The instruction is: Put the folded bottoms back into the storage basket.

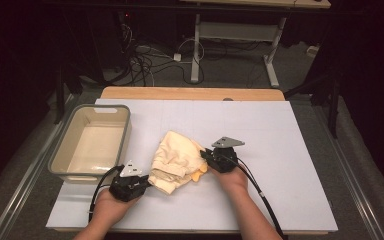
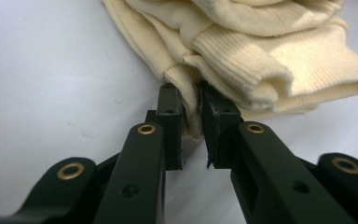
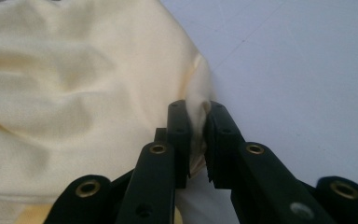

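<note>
A crumpled cream garment [image 1: 176, 159] with ribbed cuffs lies in the middle of the white table top [image 1: 280, 150]. My left gripper [image 1: 147, 184] is at its near left corner, and in the left gripper view [image 2: 192, 116] its pads pinch a fold of the cream garment [image 2: 261, 60]. My right gripper [image 1: 206, 156] is at the cloth's right edge. In the right gripper view [image 3: 198, 126] its jaws are shut on a bunched edge of the garment [image 3: 74, 93]. Both grippers rest low, near the table.
An empty grey plastic bin [image 1: 92, 142] stands at the table's left edge, just beyond my left gripper. Cables trail from both grippers toward the near edge. Behind the table are floor cables and a desk frame [image 1: 230, 35].
</note>
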The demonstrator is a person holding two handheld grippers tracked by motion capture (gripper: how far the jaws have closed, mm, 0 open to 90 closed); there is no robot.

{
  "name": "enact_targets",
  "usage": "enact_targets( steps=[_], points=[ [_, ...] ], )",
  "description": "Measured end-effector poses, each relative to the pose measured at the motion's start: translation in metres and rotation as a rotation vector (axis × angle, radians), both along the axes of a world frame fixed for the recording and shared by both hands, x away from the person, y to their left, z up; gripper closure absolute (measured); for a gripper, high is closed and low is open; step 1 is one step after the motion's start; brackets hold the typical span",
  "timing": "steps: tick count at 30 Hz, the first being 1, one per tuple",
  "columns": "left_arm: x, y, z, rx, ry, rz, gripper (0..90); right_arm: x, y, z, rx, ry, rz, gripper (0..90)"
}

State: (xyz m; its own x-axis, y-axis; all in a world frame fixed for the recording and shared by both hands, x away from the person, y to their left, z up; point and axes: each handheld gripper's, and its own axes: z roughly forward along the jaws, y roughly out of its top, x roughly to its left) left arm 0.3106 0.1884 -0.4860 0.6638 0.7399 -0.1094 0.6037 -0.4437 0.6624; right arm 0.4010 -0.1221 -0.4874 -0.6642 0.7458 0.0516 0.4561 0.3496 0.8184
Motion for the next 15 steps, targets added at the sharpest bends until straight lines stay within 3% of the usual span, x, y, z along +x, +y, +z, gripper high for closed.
enact_targets(
  steps=[6, 15],
  points=[
    [0.008, -0.008, 0.009, 0.088, 0.052, -0.027, 76.6, 0.0, 0.0, 0.0, 0.001, 0.002, -0.002, 82.9],
    [0.021, -0.013, 0.017, 0.146, 0.144, -0.053, 76.6, -0.001, 0.0, 0.0, -0.001, -0.006, -0.003, 82.8]
  ],
)
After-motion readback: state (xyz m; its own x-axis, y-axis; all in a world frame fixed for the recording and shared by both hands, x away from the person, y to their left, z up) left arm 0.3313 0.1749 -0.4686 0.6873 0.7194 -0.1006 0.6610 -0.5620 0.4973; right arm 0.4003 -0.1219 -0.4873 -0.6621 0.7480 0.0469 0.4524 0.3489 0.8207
